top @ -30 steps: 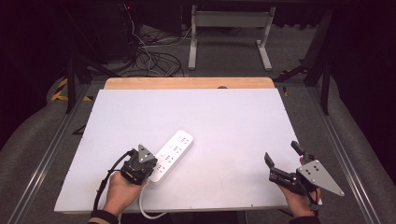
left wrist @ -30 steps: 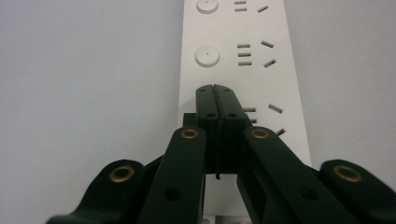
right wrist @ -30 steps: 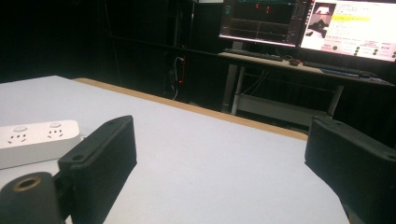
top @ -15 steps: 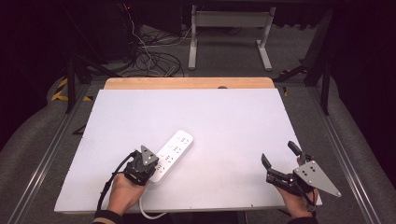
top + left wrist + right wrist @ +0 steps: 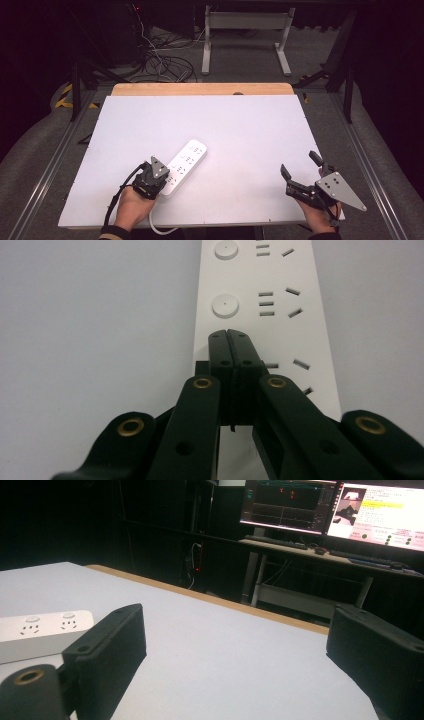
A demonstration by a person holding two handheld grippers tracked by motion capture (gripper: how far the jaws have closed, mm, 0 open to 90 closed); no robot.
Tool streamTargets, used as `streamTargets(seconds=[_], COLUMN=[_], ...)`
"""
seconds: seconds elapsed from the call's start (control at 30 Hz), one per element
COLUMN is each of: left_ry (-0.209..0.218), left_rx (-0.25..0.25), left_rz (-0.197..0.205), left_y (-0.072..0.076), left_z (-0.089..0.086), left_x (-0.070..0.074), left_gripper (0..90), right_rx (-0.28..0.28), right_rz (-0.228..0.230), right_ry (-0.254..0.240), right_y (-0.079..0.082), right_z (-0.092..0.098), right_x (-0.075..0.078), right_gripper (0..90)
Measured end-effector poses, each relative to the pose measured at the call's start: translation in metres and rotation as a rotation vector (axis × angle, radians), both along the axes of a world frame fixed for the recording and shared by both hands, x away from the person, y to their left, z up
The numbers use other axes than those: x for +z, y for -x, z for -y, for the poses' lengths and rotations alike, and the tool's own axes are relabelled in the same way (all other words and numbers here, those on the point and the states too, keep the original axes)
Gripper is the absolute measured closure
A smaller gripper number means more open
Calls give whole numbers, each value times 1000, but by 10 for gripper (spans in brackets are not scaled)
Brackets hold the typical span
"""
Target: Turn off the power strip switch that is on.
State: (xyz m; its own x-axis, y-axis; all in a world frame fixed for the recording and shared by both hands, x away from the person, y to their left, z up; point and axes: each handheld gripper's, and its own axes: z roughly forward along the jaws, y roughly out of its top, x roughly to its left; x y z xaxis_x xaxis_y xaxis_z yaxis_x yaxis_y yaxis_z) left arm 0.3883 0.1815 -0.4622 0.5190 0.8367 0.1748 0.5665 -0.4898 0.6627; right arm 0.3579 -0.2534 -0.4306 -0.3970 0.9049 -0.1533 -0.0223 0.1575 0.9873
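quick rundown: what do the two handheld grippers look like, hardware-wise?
Both are black. The left gripper has flat jaws on linkage arms with brass-coloured rivets and a black cable looping off it. The right gripper has blocky, ridged black pads and a grey three-cornered plate with dark dots on top.

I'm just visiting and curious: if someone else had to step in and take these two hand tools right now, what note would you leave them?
Left tool: jaws shut with nothing between them, tips resting on or just above the near end of the white power strip, close to a round button.
Right tool: open, holding nothing, at the table's near right corner, well away from the strip.
The power strip lies flat and slanted on the white table, its cable running off the near edge.
Done: left tool brought onto the strip.
Left: probably pressing a button; I cannot tell whether any button has been pressed.
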Motion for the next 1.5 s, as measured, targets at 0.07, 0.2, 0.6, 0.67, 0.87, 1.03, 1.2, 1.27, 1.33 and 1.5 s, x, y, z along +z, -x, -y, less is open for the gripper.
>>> streamTargets(seconds=[0.07,0.2,0.6,0.67,0.87,1.03,1.2,1.27,1.33,1.5], left_ry=[0,-1,-1,-1,9,15,40,56,54,51], left_rx=[0,1,-7,-7,-4,1,9,14,11,15], left_rz=[-1,1,2,3,4,-2,-6,-8,-3,10], left_y=[0,0,0,0,1,0,0,0,1,2], left_z=[0,0,0,0,-1,-1,-3,-4,-5,-4], left_x=[0,0,0,0,0,1,1,3,3,1], left_gripper=[900,900,900,900,900,900,900,900,900,900], right_rx=[-1,0,0,0,-2,-2,-4,-4,-3,0], right_rz=[-1,3,0,1,1,-1,0,-4,-1,-3], right_ry=[-1,-5,-6,-8,-7,-5,-9,-15,-13,-13], right_y=[0,-1,-1,-1,-1,-1,-1,-1,-2,-2], right_z=[0,0,1,1,1,1,2,2,2,0], right_x=[0,1,0,0,0,-1,0,0,0,0], right_gripper=[94,94,94,94,94,94,94,94,94,94])
